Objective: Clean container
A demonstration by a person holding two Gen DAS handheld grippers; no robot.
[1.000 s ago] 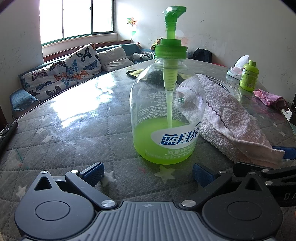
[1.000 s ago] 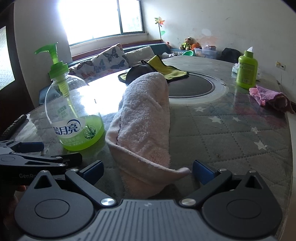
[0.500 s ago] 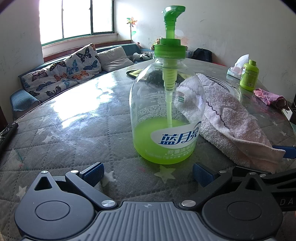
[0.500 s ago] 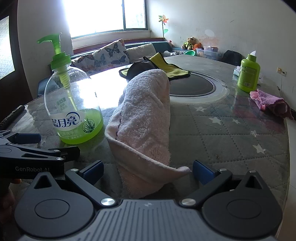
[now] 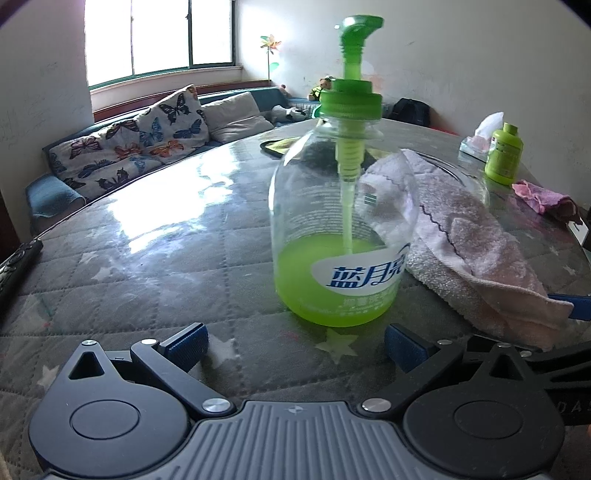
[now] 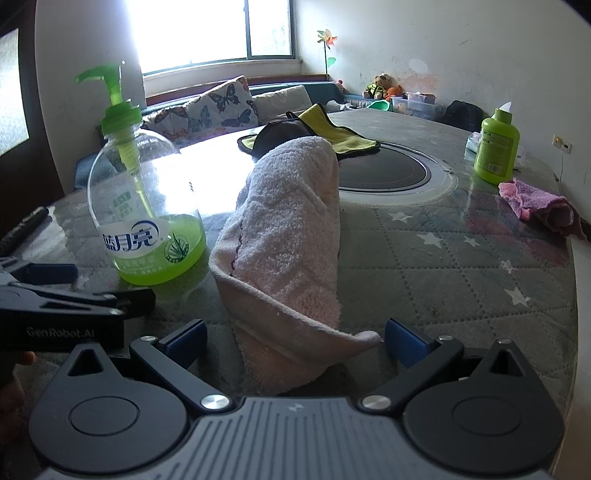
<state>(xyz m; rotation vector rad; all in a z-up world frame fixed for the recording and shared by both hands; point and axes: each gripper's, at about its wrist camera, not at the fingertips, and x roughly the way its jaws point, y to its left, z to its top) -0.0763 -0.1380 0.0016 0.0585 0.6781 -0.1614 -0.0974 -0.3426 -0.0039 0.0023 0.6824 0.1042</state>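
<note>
The bottle point(image 5: 341, 206) is standing upright at the centre of the left wrist frame, on the table point(image 5: 147, 266), with green soap filling only its lower part and the pump point(image 5: 356, 27) reaching the top edge; in the right wrist frame it is sitting at the left, just beside the towel point(image 6: 291, 236). The left gripper point(image 5: 295, 345) is sitting released at the bottom of its frame, its jaws spread wide and holding nothing, with the bottle straight ahead of the gap but not yet between the pads; the right gripper point(image 6: 293, 341) is likewise standing spread and empty, with the near corner of the towel lying in the gap at the bottom centre, though whether either pad is touching the cloth I cannot tell.

The step in hand is looking like the approach: one tool lining up on the bottle, the other on the towel, with no wiping begun. The next move is probably calling for the right jaws to be closing on the towel's near edge, deep enough that the thick cloth is not slipping out; the left then needs to be moving forward and pinching the bottle low on its round body, since the smooth plastic and tall pump are making it easy to tip.
</note>
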